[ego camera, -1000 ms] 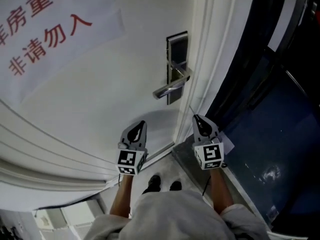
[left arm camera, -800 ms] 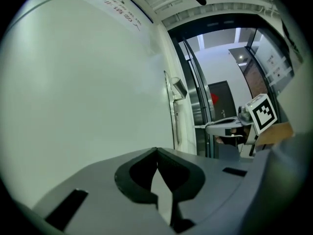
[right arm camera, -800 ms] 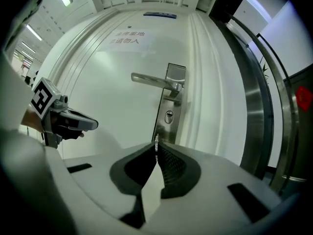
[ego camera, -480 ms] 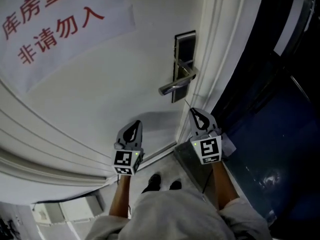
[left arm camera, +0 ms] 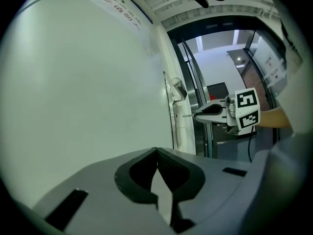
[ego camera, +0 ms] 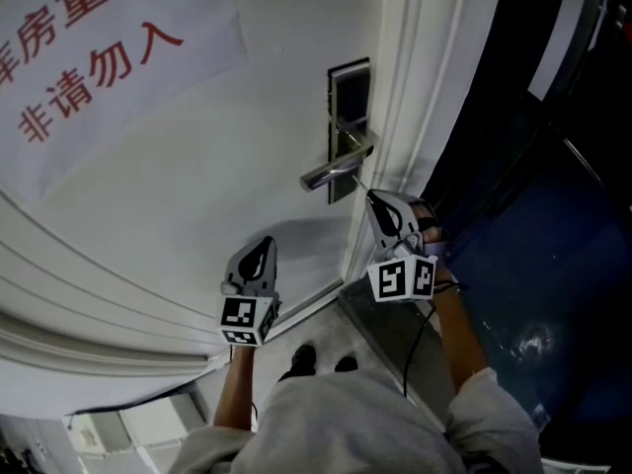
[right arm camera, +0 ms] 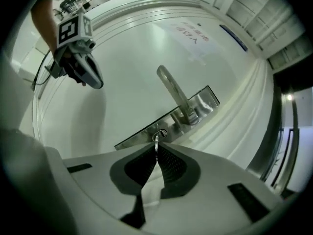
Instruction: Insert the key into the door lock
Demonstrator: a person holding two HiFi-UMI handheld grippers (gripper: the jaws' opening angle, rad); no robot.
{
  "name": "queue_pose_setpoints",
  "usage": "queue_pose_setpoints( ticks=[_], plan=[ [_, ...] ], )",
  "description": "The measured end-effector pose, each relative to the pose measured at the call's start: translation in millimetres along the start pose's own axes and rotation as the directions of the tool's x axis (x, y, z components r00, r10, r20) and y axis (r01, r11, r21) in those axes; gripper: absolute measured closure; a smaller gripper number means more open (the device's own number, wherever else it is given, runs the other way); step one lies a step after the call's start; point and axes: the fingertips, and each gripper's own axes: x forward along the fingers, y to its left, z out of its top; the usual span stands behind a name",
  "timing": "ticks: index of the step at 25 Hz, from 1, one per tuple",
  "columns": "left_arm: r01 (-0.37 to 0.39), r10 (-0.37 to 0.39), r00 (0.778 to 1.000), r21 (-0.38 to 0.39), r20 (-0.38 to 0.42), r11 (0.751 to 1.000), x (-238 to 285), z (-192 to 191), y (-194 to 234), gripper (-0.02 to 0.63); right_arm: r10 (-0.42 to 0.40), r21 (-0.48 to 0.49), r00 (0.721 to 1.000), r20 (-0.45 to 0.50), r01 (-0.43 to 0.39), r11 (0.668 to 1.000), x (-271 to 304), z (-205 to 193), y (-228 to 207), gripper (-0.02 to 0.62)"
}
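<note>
The white door (ego camera: pixel 197 196) carries a metal lock plate (ego camera: pixel 348 97) with a lever handle (ego camera: pixel 334 172). My right gripper (ego camera: pixel 372 197) is just below the plate, shut on a slim metal key (right arm camera: pixel 156 141). In the right gripper view the key's tip points at the round keyhole (right arm camera: pixel 161 133) at the plate's (right arm camera: pixel 186 109) lower end; whether it touches it I cannot tell. The handle (right arm camera: pixel 172 88) juts out beyond the keyhole. My left gripper (ego camera: pixel 263 248) hangs lower, to the left of the lock and close to the door face. It (left arm camera: pixel 156 152) is shut with nothing between its jaws.
A paper notice with red characters (ego camera: pixel 99 57) is stuck on the door at upper left. The white door frame (ego camera: pixel 420 117) runs just to the right of the lock. Beyond it are dark glass and a dark glossy floor (ego camera: pixel 533 265). The person's shoes (ego camera: pixel 321 363) stand at the threshold.
My right gripper has risen toward the lock plate and rolled, so its marker cube now stands tilted. The left gripper has hardly moved.
</note>
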Motion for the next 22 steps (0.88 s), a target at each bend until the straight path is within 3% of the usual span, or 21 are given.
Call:
queue_pose_setpoints(
  ticks=[3, 6, 22],
  plan=[
    [0.003, -0.003, 1.000, 0.000, 0.005, 1.000, 2.2, 1.2, -0.1, 0.588, -0.024, -0.182, 0.999, -0.021, 0.020, 0.983, 6.5, -0.5, -1.1, 0.566],
    [0.007, -0.007, 1.000, -0.001, 0.007, 1.000, 3.4, 1.9, -0.1, 0.588, -0.042, -0.275, 0.999, -0.030, 0.032, 0.961, 12.7, -0.1, -4.5, 0.566],
    [0.021, -0.021, 1.000, -0.003, 0.006, 1.000, 9.5, 0.0, 2.3, 0.588, -0.041, -0.340, 0.998, -0.044, 0.024, 0.940, 26.8, -1.1, -5.9, 0.566]
  ],
)
